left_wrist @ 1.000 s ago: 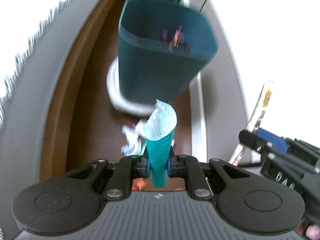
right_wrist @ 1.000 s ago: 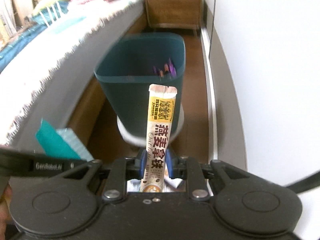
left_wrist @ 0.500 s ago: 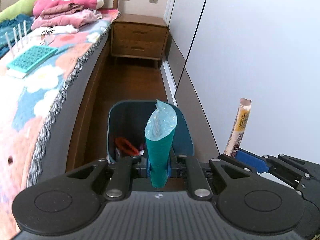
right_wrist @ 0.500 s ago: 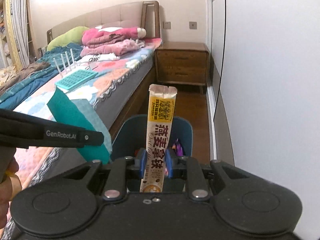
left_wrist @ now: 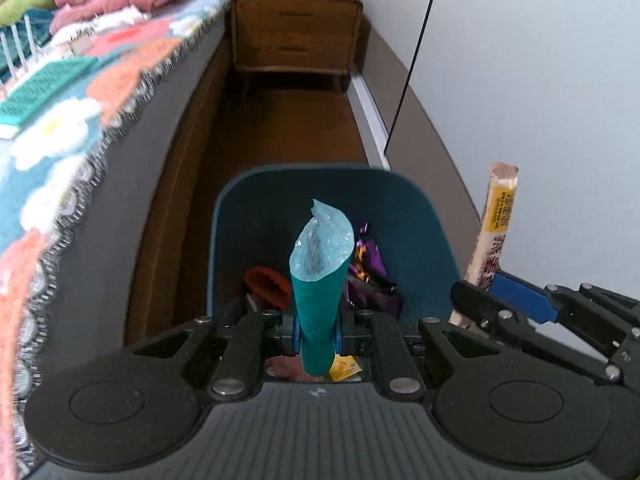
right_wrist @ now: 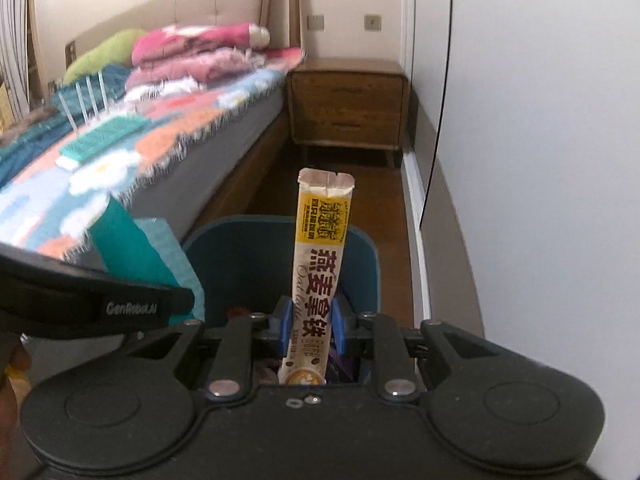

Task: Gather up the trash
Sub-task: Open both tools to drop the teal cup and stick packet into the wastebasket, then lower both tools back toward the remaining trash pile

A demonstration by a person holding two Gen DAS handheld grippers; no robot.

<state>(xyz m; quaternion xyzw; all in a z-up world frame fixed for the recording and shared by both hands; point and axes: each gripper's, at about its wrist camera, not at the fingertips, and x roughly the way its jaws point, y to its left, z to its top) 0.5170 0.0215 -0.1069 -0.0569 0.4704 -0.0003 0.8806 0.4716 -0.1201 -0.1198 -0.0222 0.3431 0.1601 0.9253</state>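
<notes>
My left gripper [left_wrist: 317,330] is shut on a teal wrapper [left_wrist: 319,280] with a pale blue torn top and holds it upright over the dark teal trash bin [left_wrist: 424,240]. The bin holds purple, orange and yellow wrappers [left_wrist: 366,276]. My right gripper [right_wrist: 310,326] is shut on a long oat latte stick packet [right_wrist: 318,276], upright over the same bin [right_wrist: 240,256]. The right gripper also shows at the right of the left wrist view [left_wrist: 520,312], and the left gripper shows at the left of the right wrist view [right_wrist: 92,300].
A bed with a flowered blanket [left_wrist: 60,128] runs along the left. A wooden nightstand [left_wrist: 294,28] stands at the far end of the narrow wooden floor strip [left_wrist: 280,132]. White wardrobe doors [left_wrist: 520,80] close off the right side.
Both grippers have tilted up from the floor and now sit nearer and directly above the bin opening, each still holding its wrapper.
</notes>
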